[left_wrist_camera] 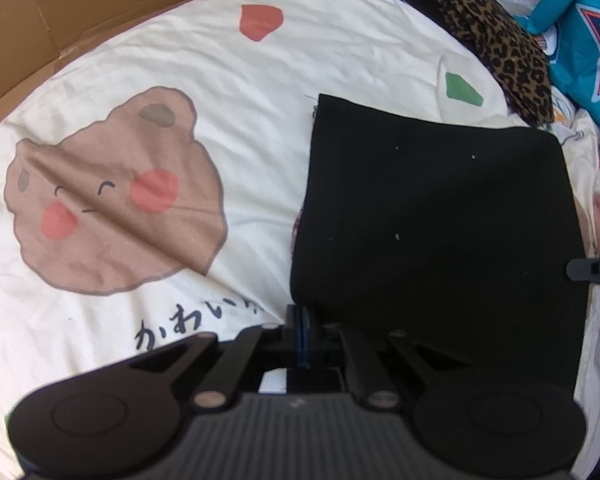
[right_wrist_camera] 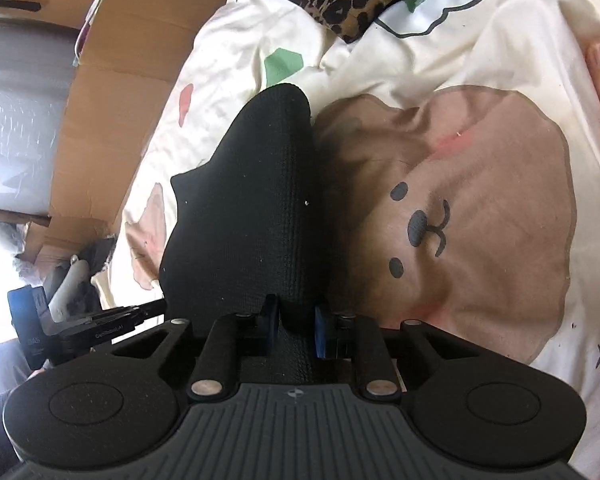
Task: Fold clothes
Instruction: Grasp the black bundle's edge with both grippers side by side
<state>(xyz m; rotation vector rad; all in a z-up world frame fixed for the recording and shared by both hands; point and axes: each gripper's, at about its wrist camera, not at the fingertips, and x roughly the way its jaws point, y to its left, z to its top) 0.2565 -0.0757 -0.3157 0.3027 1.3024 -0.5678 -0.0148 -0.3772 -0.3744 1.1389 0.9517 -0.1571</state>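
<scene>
You hold the black garment [left_wrist_camera: 440, 216] flat on the bear-print bedsheet [left_wrist_camera: 112, 200], left gripper [left_wrist_camera: 302, 320] clamped on its near corner and right gripper [right_wrist_camera: 296, 320] pinching a bunched edge, both ready to carry 1 fold over.

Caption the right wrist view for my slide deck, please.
Right tool pinching black garment over bear-print sheet.

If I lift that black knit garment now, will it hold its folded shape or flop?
Probably flop: the black knit garment bulges and drapes where the right gripper pinches it. It looks light and thin, lying flat on the cream bear-print bedsheet. The ribbed knit likely grips the pads rather than slipping.
</scene>
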